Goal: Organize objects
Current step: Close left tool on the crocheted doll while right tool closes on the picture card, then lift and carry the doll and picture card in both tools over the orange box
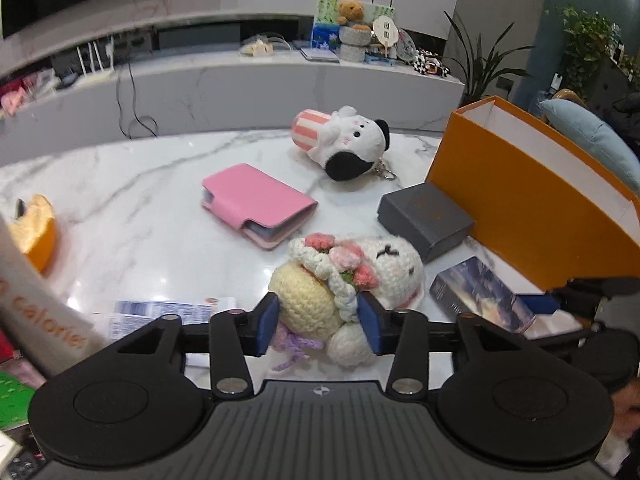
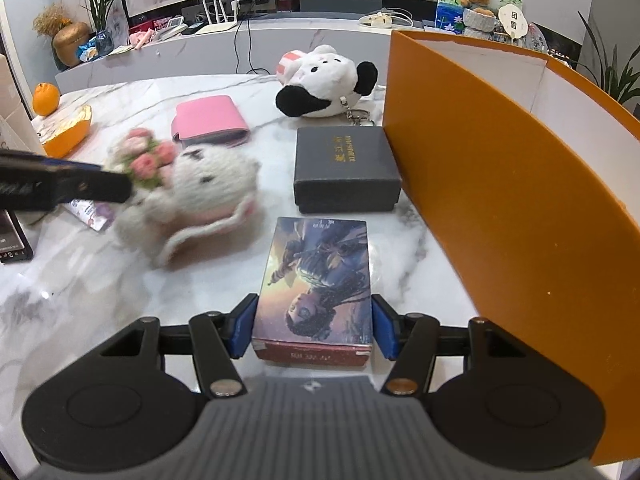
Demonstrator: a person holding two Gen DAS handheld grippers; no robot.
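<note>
Two hand-held grippers are each loaded at once. The left gripper [image 1: 318, 326] has its blue pads pressed into the cream-and-white crocheted doll with pink yarn flowers [image 1: 344, 280], which sits low over the white marble table [image 1: 140, 200], left of the boxes. The right gripper [image 2: 314, 330] is clamped across the near end of the flat card box with a painted figure on its lid [image 2: 316, 276], which lies just beside the tall orange cardboard box [image 2: 500, 184].

Judging from the task, both items are probably bound for that orange box. The doll is soft and gripped off-centre, so it should be raised steadily, clear of the wall, before release. The card box should be kept level, since the pads hold only one end.

Counted on the table: one crocheted doll, one card box, one dark grey lidded gift box [image 2: 346, 168], one pink leather card wallet [image 1: 258, 204], one black-and-white plush dog keychain [image 1: 348, 144] and one orange box.
</note>
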